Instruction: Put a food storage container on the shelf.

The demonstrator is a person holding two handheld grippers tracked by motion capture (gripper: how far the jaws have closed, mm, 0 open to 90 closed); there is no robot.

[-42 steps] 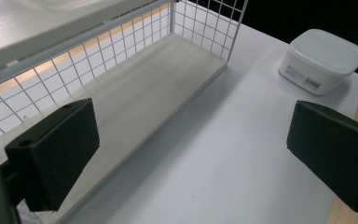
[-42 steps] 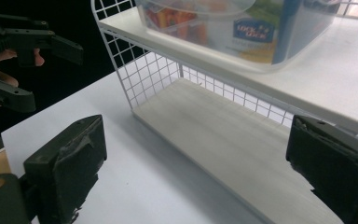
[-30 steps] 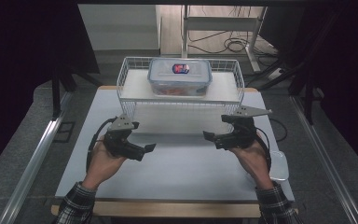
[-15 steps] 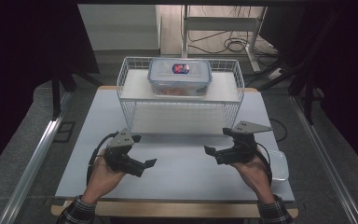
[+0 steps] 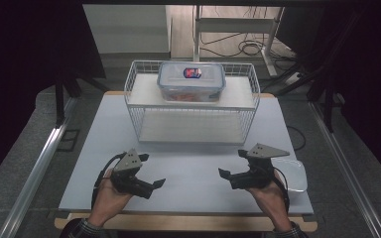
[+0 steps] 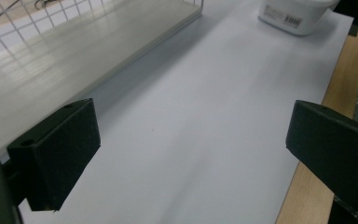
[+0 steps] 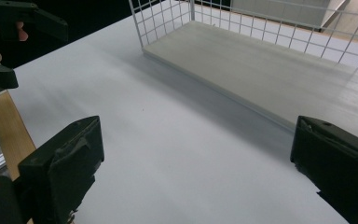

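My left gripper [image 5: 151,171] is held low over the white table top [image 5: 193,163] near its front left, jaws wide apart with nothing between them. In the left gripper view the left gripper [image 6: 191,154] frames bare table. My right gripper [image 5: 232,164] mirrors it at the front right, open and empty. The right gripper [image 7: 196,172] faces the rack's lower shelf [image 7: 261,60], with the other gripper [image 7: 18,23] in the far left corner. A clear lidded food container [image 5: 191,81] with a red and blue label sits on the top shelf of a white wire rack [image 5: 134,106].
A white plastic tub [image 5: 297,174] lies on the table just right of my right hand, and the tub [image 6: 296,14] is far off in the left gripper view. The table's wooden front edge [image 5: 188,223] is close behind both hands. Cables run on the floor beyond the rack.
Both hands have drawn back from the rack toward the table's front edge, the grippers spreading slightly apart. Both stay open and empty.
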